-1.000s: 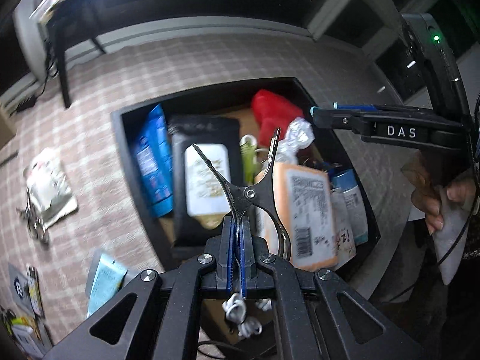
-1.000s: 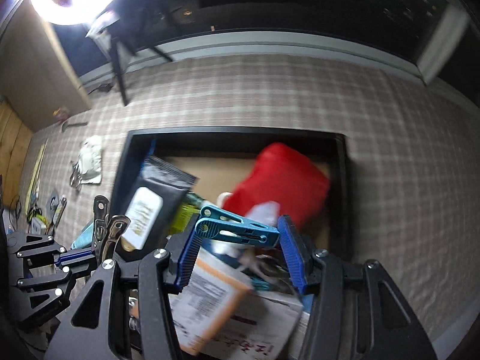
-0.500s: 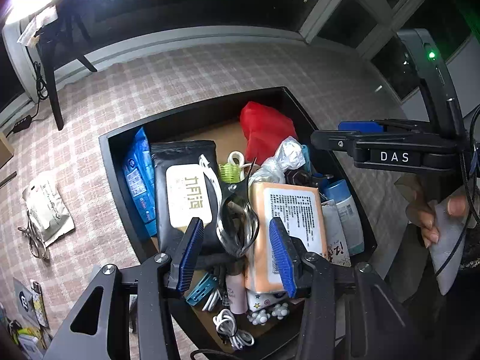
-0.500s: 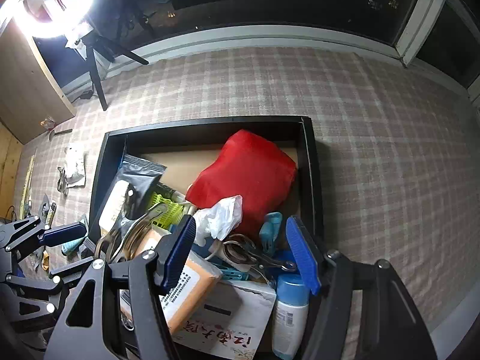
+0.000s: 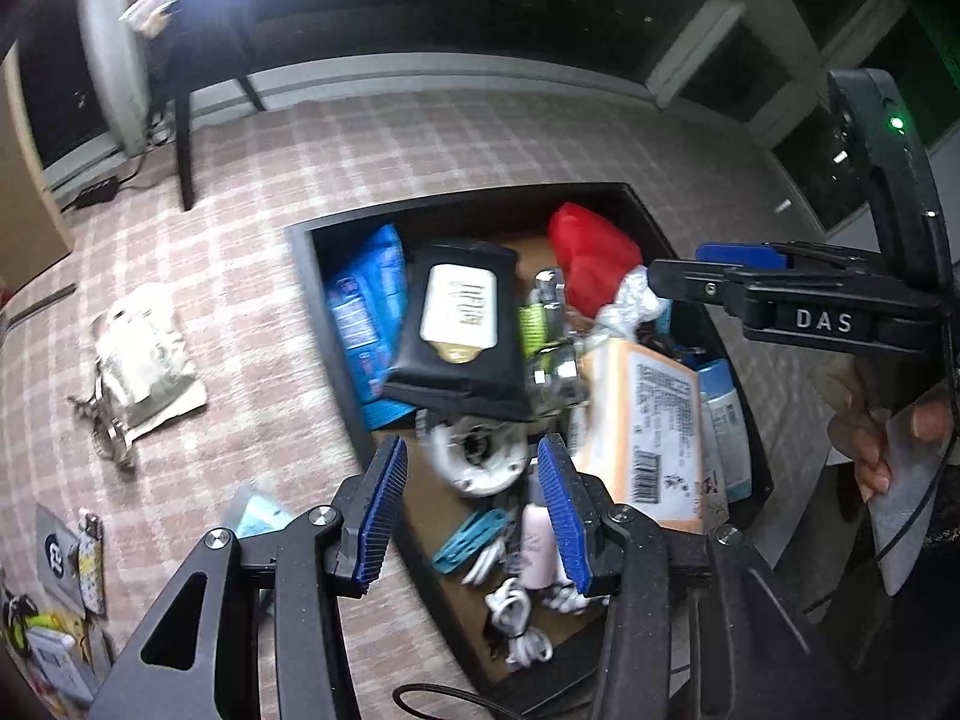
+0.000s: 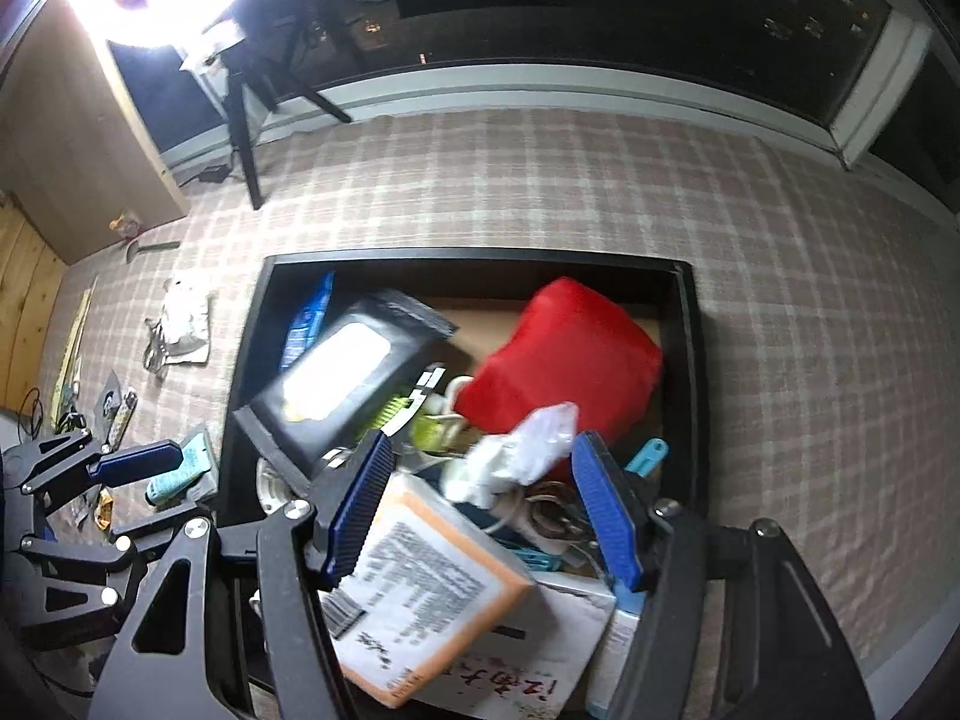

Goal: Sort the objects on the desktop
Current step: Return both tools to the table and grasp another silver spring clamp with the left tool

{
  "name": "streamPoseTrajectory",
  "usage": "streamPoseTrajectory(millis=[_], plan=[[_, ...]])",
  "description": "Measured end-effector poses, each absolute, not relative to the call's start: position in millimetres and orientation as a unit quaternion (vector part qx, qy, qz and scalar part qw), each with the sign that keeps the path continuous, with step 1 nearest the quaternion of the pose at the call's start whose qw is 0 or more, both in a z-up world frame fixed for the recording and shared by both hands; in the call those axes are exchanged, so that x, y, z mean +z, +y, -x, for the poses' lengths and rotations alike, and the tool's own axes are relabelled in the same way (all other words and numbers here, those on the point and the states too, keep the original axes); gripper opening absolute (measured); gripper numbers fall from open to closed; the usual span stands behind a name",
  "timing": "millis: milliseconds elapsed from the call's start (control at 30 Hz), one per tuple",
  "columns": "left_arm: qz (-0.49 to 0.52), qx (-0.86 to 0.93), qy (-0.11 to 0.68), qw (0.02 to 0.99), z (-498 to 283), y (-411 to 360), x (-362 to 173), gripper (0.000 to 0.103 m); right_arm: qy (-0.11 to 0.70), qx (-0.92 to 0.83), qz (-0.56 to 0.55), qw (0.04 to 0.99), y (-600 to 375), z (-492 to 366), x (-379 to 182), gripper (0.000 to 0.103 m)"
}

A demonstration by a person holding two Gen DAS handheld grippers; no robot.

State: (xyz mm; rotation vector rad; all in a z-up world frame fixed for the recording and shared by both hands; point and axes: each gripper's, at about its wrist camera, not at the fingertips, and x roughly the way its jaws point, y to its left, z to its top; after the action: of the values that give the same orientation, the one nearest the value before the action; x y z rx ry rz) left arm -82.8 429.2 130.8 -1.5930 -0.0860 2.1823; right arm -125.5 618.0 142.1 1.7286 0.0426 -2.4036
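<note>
Both the left gripper (image 5: 474, 510) and right gripper (image 6: 483, 507) hang part-open and empty over the black tray (image 6: 696, 360); the black wipes pack (image 5: 459, 324) (tilted) runs lengthwise toward the tray's far wall.

— What lettering can be read?
— "DAS" is printed in white on the right gripper (image 5: 729, 273), at three o'clock in the left wrist view.
— And on the packs?
— A barcode is seen on the orange pack (image 5: 651, 420); its print is blurred.
</note>
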Motion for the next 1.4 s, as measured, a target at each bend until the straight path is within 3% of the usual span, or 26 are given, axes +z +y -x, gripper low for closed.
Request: streamPoseTrajectory(millis=[700, 1033, 1400], plan=[[0.601, 0.785, -0.148, 0.022, 120, 235, 68, 0.042, 0.033, -0.788, -0.579, 0.204, 441, 160, 133, 0.071], [0.613, 0.771, -0.170, 0.013, 143, 223, 38, 0.044, 0.031, -0.764, -0.608, 0.215, 372, 180, 99, 0.071], [0.620, 0.772, -0.140, -0.001, 155, 224, 21, 0.043, 0.024, -0.754, -0.627, 0.194, 351, 197, 73, 0.071]])
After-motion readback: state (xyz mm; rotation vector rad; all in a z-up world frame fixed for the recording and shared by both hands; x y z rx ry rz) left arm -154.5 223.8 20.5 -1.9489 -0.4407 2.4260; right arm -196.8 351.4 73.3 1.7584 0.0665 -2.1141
